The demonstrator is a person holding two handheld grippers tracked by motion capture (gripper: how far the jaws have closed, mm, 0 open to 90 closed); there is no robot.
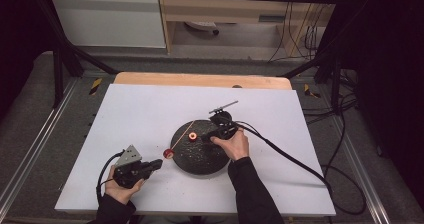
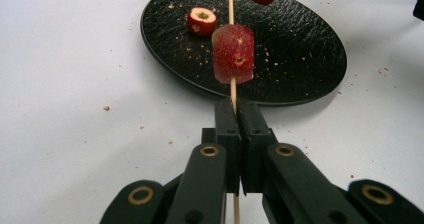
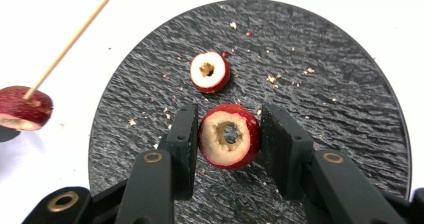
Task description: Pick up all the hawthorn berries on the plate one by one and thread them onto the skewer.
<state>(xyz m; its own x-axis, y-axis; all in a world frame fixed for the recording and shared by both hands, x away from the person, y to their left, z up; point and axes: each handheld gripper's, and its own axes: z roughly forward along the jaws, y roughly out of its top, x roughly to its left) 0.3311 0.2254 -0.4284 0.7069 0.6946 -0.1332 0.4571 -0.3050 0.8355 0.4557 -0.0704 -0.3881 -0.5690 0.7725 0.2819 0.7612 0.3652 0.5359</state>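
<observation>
We record a white tabletop (image 1: 150, 114) with a round black plate (image 1: 200, 159) at the middle of the high view, speckled with crumbs.

Left gripper (image 2: 235, 115): held in the person's left hand (image 1: 120, 186) at the lower left of the high view. In the left gripper view its jaws are pressed together on a thin wooden skewer (image 2: 232, 91), which runs straight up the frame from between them. One red fruit piece (image 2: 233, 54) is threaded on the skewer just above the jaw tips, in front of the plate's near rim. In the high view that piece sits just left of the plate edge.

Right gripper (image 3: 227, 134): held in the right hand (image 1: 232, 145) over the plate, right of centre in the high view. In the right gripper view a cored red fruit piece (image 3: 229, 135), pale cut face and hollow centre toward the camera, sits between its jaws. The left jaw touches it; we see a narrow gap at the right jaw, so we cannot tell whether it is firmly pinched.

A second cored fruit slice (image 3: 210, 72) lies on the plate, just above the held piece in the right gripper view, apart from it.
</observation>
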